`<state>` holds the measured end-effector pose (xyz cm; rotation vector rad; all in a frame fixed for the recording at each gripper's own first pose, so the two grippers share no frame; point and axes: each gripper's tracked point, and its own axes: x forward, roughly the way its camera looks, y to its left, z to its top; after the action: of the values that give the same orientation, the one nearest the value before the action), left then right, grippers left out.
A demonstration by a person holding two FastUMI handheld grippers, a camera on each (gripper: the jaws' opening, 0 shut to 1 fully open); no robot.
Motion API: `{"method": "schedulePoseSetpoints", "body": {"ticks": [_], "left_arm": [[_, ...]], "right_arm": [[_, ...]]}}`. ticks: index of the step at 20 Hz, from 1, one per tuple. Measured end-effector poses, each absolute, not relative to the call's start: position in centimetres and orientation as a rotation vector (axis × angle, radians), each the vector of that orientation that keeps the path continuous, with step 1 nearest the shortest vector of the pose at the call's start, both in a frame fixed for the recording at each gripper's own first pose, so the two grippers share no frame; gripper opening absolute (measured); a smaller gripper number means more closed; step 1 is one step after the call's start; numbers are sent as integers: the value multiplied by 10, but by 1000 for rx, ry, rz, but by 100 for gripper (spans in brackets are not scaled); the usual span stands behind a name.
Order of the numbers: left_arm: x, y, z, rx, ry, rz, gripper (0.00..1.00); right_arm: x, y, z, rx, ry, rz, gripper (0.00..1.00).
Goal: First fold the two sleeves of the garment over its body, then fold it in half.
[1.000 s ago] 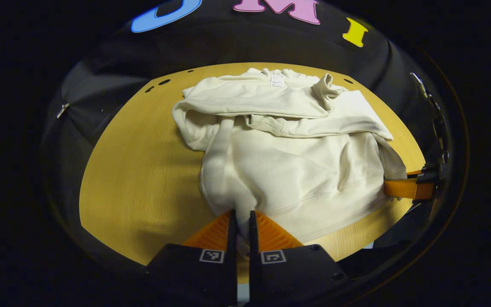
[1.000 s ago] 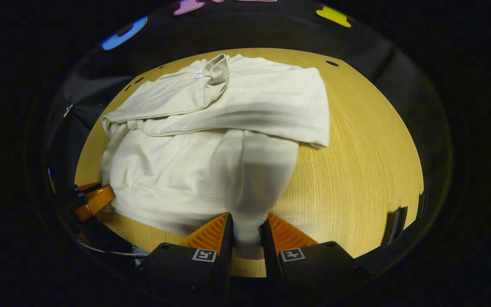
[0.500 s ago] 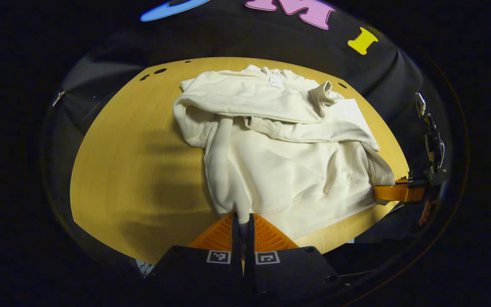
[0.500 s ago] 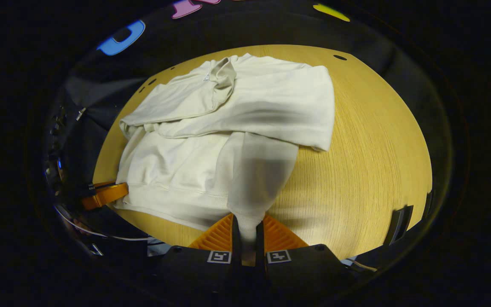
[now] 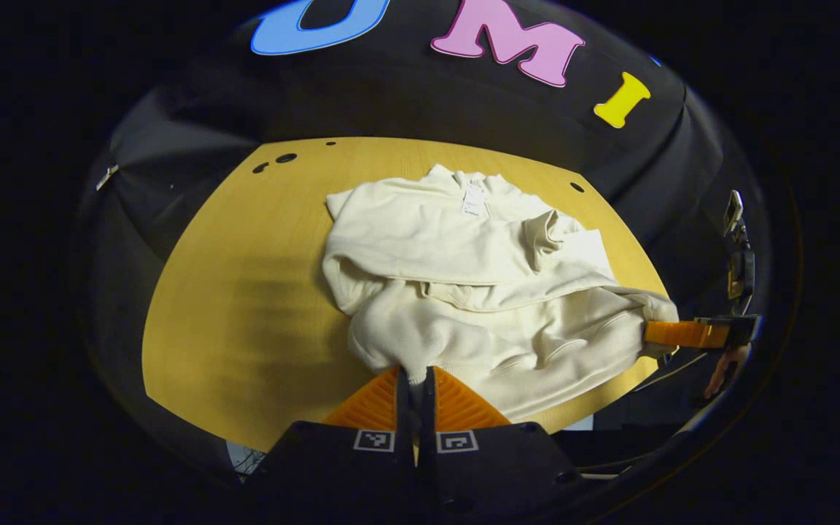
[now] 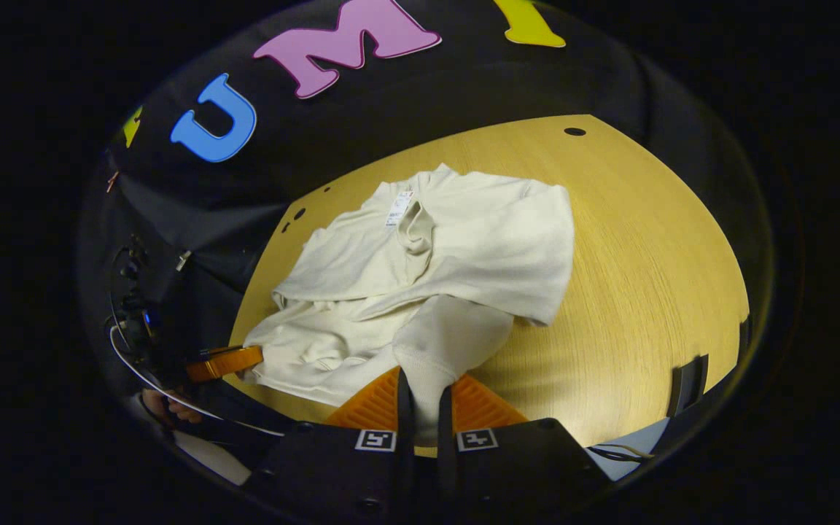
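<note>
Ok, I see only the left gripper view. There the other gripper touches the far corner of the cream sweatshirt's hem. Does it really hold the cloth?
Observer: Yes. In the right gripper view the right gripper is shut on the cream knitted sweatshirt; the hem corner sits between both its fingers.
Operator: Good. Is anything at the edge of the round wooden table on that side?
Observer: A dark flat bracket stands at the table's near edge, apart from the sweatshirt, with bare wood between them.
</note>
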<state>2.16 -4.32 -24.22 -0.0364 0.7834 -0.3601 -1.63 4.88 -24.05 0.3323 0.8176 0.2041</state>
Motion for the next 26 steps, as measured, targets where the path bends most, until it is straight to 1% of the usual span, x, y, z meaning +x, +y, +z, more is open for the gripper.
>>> {"method": "schedulePoseSetpoints", "body": {"ticks": [3,9,13,16,22,26], "left_arm": [[40,-50,-244,3,769,-380,6],[61,-45,-257,-76,765,-366,6],[72,-50,-247,-50,719,-353,7],[82,-54,-240,-49,694,-320,6],[112,-61,-238,-57,665,-283,6],[142,-66,-240,-79,633,-284,6]], "right_arm": [[-2,53,-235,318,809,206,15],[9,61,-241,287,826,225,15],[18,62,-239,282,819,265,15],[30,59,-233,300,813,288,16],[68,62,-222,301,770,317,15],[103,57,-227,321,735,278,15]]}}
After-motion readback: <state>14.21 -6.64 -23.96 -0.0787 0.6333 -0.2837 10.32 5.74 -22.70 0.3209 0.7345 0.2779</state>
